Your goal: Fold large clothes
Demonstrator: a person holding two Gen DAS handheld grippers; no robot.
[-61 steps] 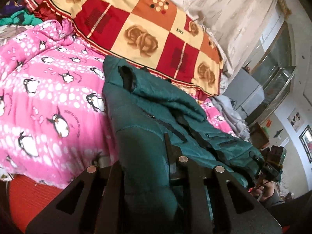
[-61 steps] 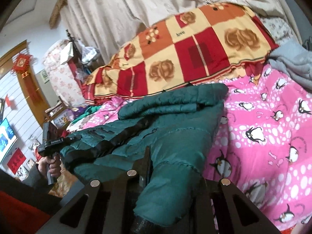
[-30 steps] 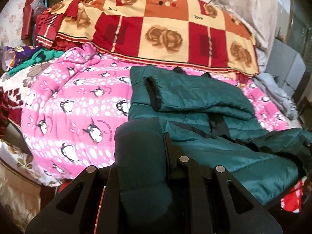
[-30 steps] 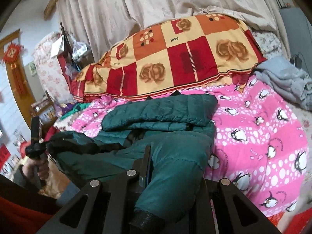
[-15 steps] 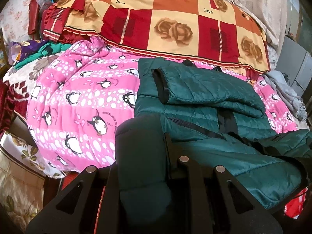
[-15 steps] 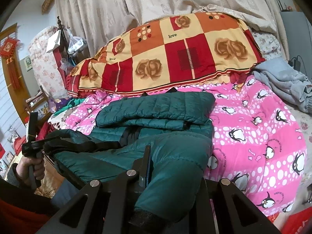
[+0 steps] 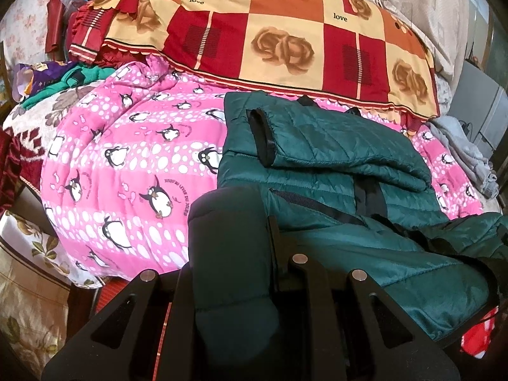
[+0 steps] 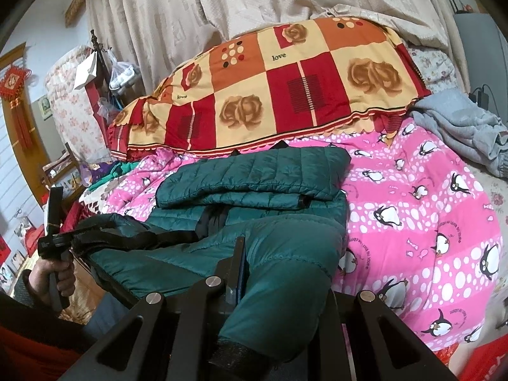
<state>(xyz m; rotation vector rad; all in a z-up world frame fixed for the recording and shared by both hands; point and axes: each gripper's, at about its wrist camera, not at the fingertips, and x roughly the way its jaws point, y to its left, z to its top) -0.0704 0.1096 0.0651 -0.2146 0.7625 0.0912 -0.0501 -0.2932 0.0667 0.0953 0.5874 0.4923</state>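
My left gripper (image 7: 231,273) was clenched on a thick bunch of the green puffer jacket (image 7: 343,171) at its near hem, and my right gripper (image 8: 279,289) was likewise clamped on a padded fold of the same garment. The jacket lay across the pink penguin blanket (image 7: 127,165), its far half flat with a black-cuffed sleeve (image 7: 263,136) folded over the chest, its near edge lifted off the bed between my two claws. Behind it sat a red and yellow checked quilt (image 8: 285,92); grey clothing (image 8: 460,127) lay at the right.
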